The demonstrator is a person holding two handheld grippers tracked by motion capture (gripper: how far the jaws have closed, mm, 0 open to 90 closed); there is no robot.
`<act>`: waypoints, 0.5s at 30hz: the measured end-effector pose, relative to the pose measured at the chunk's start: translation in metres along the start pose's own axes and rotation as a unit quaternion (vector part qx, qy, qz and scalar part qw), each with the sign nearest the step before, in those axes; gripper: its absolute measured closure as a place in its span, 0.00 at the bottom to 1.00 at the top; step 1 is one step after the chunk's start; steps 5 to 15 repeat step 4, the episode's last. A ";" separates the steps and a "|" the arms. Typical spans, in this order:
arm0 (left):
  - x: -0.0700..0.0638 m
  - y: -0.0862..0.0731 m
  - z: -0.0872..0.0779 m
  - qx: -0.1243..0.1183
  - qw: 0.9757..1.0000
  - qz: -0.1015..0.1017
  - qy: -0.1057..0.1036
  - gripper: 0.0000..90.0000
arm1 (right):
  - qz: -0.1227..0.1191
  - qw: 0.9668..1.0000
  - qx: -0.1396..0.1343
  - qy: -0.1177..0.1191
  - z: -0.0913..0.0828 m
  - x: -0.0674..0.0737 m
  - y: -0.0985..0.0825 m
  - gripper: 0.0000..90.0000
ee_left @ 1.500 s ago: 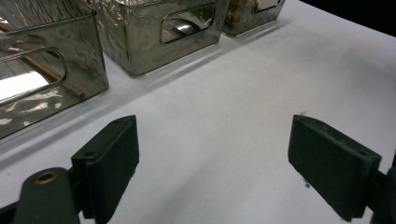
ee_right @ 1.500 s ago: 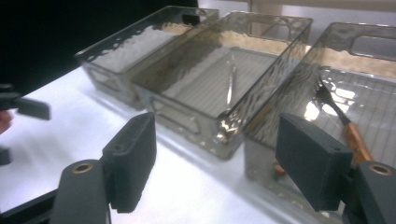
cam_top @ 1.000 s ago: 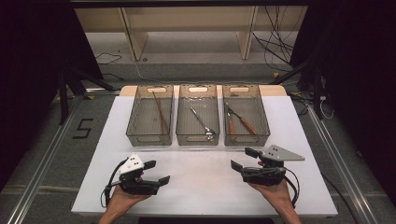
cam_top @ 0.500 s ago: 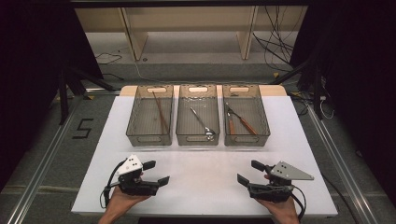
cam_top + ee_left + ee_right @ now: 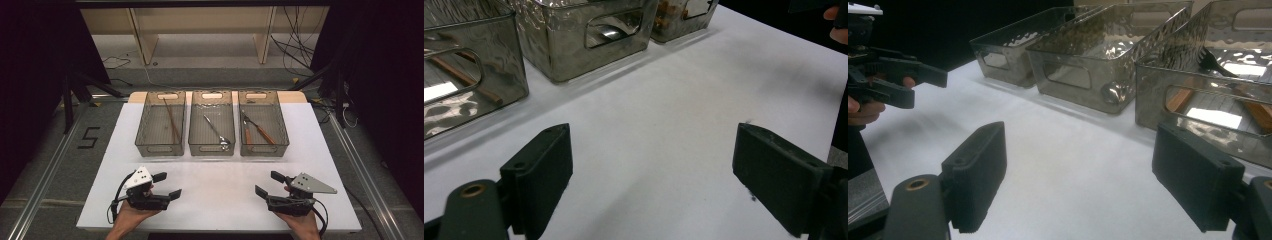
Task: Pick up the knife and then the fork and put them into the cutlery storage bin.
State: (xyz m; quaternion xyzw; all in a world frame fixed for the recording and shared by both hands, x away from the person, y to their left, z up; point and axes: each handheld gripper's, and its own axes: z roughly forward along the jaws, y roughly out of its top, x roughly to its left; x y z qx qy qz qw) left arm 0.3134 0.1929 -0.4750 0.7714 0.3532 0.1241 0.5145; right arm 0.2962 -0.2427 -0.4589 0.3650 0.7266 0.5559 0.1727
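Both grippers rest low at the near edge of the white table (image 5: 220, 172), each in a hand. The left gripper (image 5: 169, 185) has its jaws spread wide with nothing between them, and in the left gripper view only bare tabletop lies between its two black pads. The right gripper (image 5: 268, 183) is likewise wide apart and empty.

Compared with a second ago, the right gripper has drawn back toward the person and dropped closer to the table edge, while the left one has stayed where it was. The two now sit roughly level with each other, which I read as a rest pose rather than a reach: no pick is under way yet.

Everything to be handled is well apart from them, across the table in three clear bins standing side by side. The left bin (image 5: 160, 149) holds a pair of brown chopsticks (image 5: 171, 120), the middle bin (image 5: 211, 148) a metal spoon (image 5: 218, 132), and the right bin (image 5: 264, 148) wooden-handled utensils (image 5: 257, 131), one with a dark fork head visible in the right gripper view. All are untouched, so the next move must be a forward reach into a bin.
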 end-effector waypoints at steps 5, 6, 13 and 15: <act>0.000 0.000 0.001 0.000 1.000 -0.001 0.000 0.18 | -0.002 1.000 0.002 -0.001 0.000 0.000 0.000 0.25; 0.000 0.000 0.001 0.000 1.000 -0.001 0.000 0.18 | -0.002 1.000 0.002 -0.001 0.000 0.000 0.000 0.25; 0.000 0.000 0.001 0.000 1.000 -0.001 0.000 0.18 | -0.002 1.000 0.002 -0.001 0.000 0.000 0.000 0.25; 0.000 0.000 0.001 0.000 1.000 -0.001 0.000 0.18 | -0.002 1.000 0.002 -0.001 0.000 0.000 0.000 0.25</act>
